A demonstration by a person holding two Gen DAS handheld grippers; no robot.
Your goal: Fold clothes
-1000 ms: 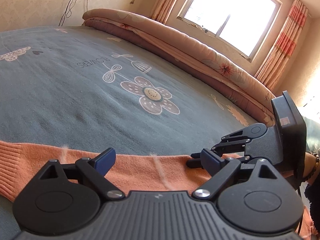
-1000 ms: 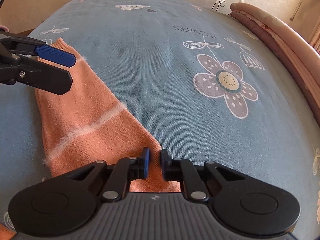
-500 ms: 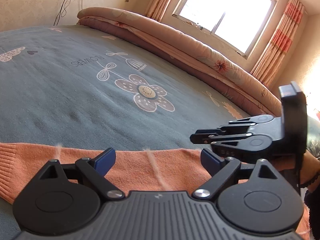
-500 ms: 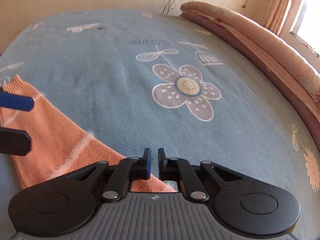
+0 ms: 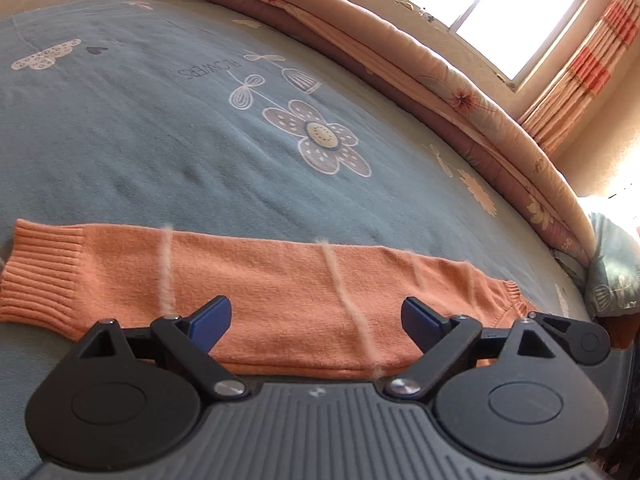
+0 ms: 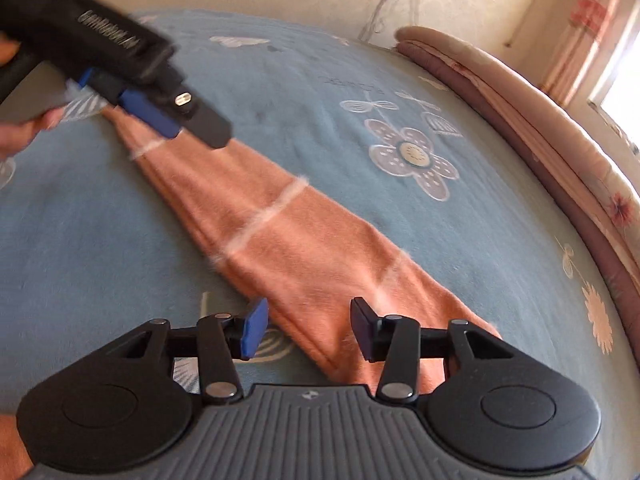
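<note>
Right claw [image 6: 308,328] had just been opening over sweater [image 6: 304,240] at 6 o'clock, nothing pinched — left claw [image 5: 316,320] spread wide, empty, to regrip.

- The word "FLOWERS", seen upside down, is printed in dark letters on the blue-grey flower-patterned bedspread [image 5: 120,128], beside the drawn flower stems.
- White lettering on the black gripper body [image 6: 108,36] is too blurred to read.

- Left wrist cam: set just behind the left gripper [image 5: 316,318], aimed down and fwd across the bedspread [image 5: 120,140] toward the window [image 5: 484,12]; orange sleeve [image 5: 280,292] seen close.
- Right wrist cam: set likewise, faced along the sleeve toward the far wall.
- Shared: sleeve, flower print [image 6: 414,156], folded quilt [image 6: 520,96].
</note>
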